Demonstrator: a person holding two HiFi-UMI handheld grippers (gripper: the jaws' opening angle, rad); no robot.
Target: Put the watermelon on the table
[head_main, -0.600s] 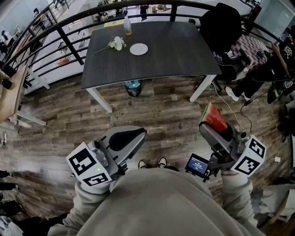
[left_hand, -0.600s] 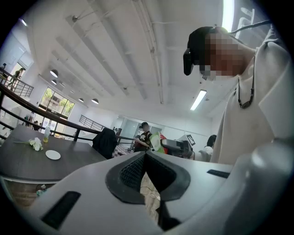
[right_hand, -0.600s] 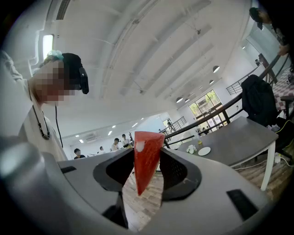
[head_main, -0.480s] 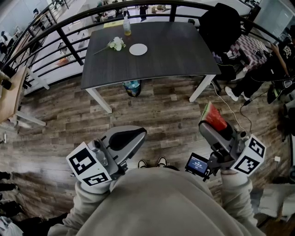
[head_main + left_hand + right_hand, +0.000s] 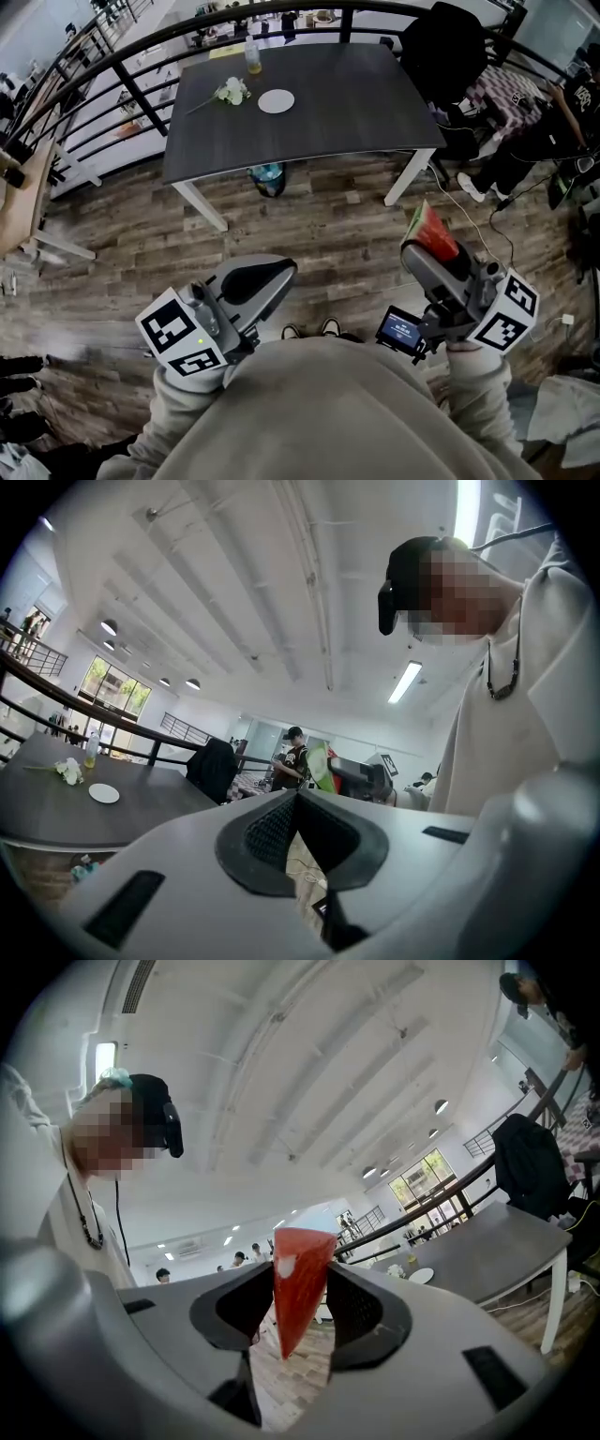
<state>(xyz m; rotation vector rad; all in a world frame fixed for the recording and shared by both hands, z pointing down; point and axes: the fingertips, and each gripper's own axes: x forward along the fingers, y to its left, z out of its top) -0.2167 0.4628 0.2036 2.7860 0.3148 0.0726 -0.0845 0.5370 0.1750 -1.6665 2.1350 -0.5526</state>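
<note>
Partway: right gripper [image 5: 419, 251] clamps the watermelon [image 5: 433, 234], held above the floor [image 5: 309, 225] and well short of the table [image 5: 319, 112]; left gripper [image 5: 279, 274] is closed, empty. Approach and placement apparently remain.

Part of the watermelon slice [image 5: 433, 232] is hidden between the jaws of the right claw [image 5: 424, 251]. Far ahead of that claw, the bottle [image 5: 253, 58] is too small to tell its contents.
</note>
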